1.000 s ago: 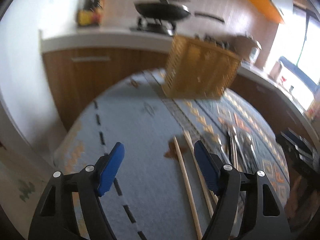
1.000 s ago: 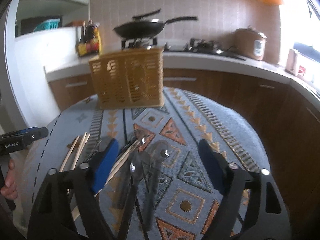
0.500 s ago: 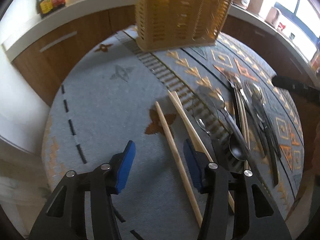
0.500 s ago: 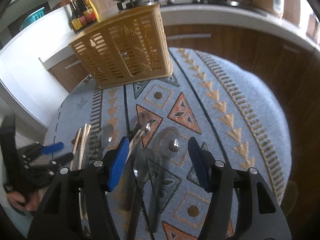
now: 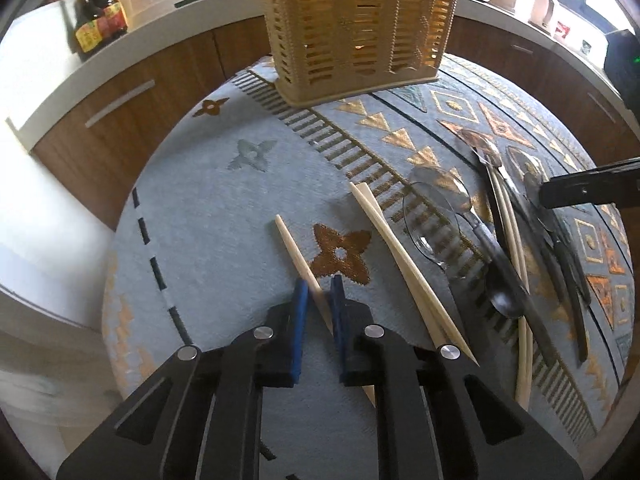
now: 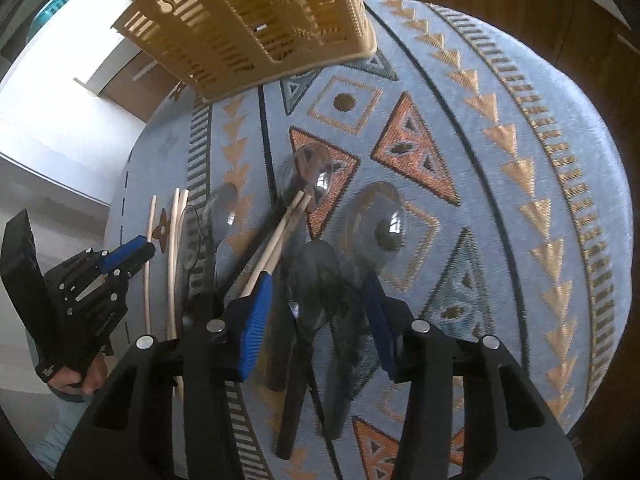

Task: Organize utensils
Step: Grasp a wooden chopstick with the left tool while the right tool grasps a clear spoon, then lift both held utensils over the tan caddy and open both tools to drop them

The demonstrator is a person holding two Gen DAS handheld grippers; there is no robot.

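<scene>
A tan slotted utensil basket (image 5: pixel 356 28) stands at the far side of the round table; it also shows in the right wrist view (image 6: pixel 248 20). My left gripper (image 5: pixel 319 294) is shut on a single wooden chopstick (image 5: pixel 294 246) lying on the cloth. A pair of chopsticks (image 5: pixel 400 252) lies to its right, then spoons (image 5: pixel 448 200) and more chopsticks. My right gripper (image 6: pixel 318 292) is open, low over dark-handled spoons (image 6: pixel 320 280), straddling one. Another chopstick pair (image 6: pixel 280 236) lies by its left finger. The left gripper (image 6: pixel 136 250) shows at the left there.
The table is covered by a blue patterned cloth (image 5: pixel 224 184) and its rim drops off close on the left. Brown kitchen cabinets and a white counter with sauce bottles (image 5: pixel 98 28) ring the far side. Clear plastic spoons (image 6: pixel 380 216) lie in the middle.
Both grippers have tilted down and dropped toward the table. My left gripper has narrowed from wide open to shut around the single chopstick. My right gripper has narrowed somewhat over the spoons.
</scene>
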